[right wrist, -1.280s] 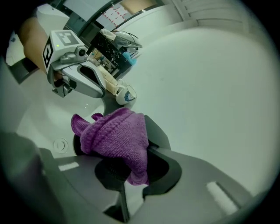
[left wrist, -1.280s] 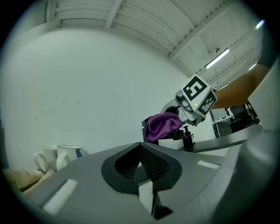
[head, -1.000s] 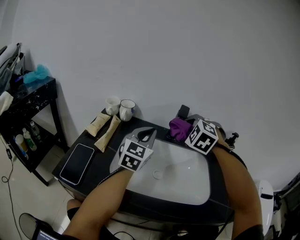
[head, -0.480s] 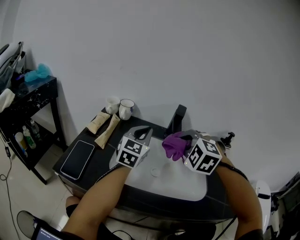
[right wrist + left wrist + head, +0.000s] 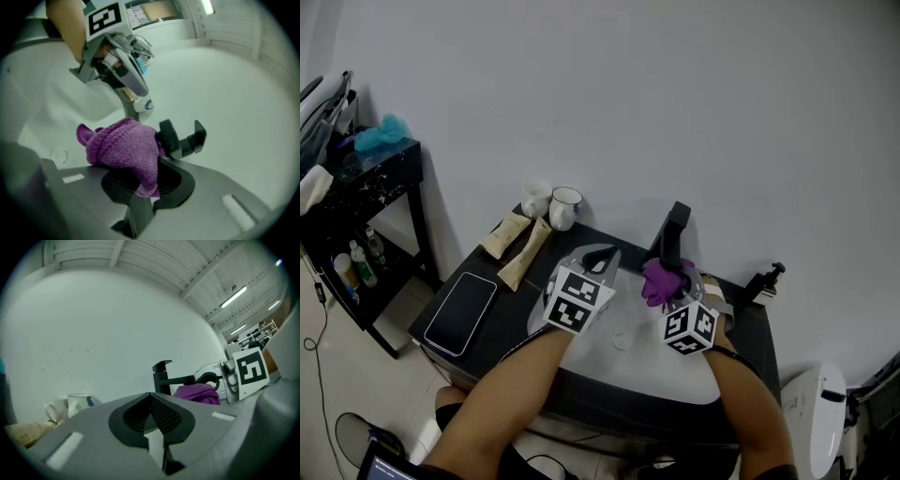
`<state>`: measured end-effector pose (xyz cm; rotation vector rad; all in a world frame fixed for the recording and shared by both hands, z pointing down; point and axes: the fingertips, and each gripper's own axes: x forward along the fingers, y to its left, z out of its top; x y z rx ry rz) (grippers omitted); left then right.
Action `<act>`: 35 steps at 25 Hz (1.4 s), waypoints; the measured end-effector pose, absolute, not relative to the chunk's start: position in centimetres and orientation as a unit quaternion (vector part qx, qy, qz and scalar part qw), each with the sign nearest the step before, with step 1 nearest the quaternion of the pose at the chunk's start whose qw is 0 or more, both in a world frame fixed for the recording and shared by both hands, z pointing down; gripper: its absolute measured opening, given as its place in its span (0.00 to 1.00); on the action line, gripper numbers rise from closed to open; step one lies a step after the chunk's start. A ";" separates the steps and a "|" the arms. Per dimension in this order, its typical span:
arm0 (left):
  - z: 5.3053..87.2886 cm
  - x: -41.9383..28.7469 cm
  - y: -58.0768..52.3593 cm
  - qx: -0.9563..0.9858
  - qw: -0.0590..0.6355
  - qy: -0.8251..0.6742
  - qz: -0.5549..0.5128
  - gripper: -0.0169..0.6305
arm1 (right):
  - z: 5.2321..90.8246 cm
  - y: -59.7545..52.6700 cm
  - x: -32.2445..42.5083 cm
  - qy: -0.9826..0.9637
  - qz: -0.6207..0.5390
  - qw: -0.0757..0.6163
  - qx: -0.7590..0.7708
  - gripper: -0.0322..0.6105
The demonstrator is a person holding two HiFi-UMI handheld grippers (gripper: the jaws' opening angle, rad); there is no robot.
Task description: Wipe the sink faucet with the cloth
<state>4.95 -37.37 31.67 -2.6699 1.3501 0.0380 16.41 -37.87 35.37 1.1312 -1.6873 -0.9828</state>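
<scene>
A: Right gripper (image 5: 140, 180)?
B: Fingers clamped on the purple cloth (image 5: 122, 145). The black faucet (image 5: 180, 138) is just beyond the fingers, cloth bunched up at its spout; contact unclear.
A: Left gripper (image 5: 152, 416)?
B: Fingers pressed together, nothing between them, held over the white sink (image 5: 637, 366); faucet ahead and right of them.
A: Surroundings?
B: Two mugs (image 5: 551, 204) and tan tubes (image 5: 520, 251) beyond-left of the left fingers, a phone (image 5: 461, 312) farther left, flat on the dark bench (image 5: 508, 314).
</scene>
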 end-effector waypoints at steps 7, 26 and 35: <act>31.5 5.9 -38.0 -0.900 0.058 0.430 0.039 0.05 | 34.2 -41.6 16.9 -0.671 -0.383 0.363 0.520 0.14; 31.4 5.0 -38.4 -0.897 0.050 0.438 0.041 0.05 | 39.7 -43.6 14.7 -0.648 -0.326 0.487 0.486 0.14; 32.2 4.9 -38.5 -0.894 0.059 0.444 0.017 0.05 | 38.6 -42.5 17.0 -0.646 -0.342 0.453 0.510 0.15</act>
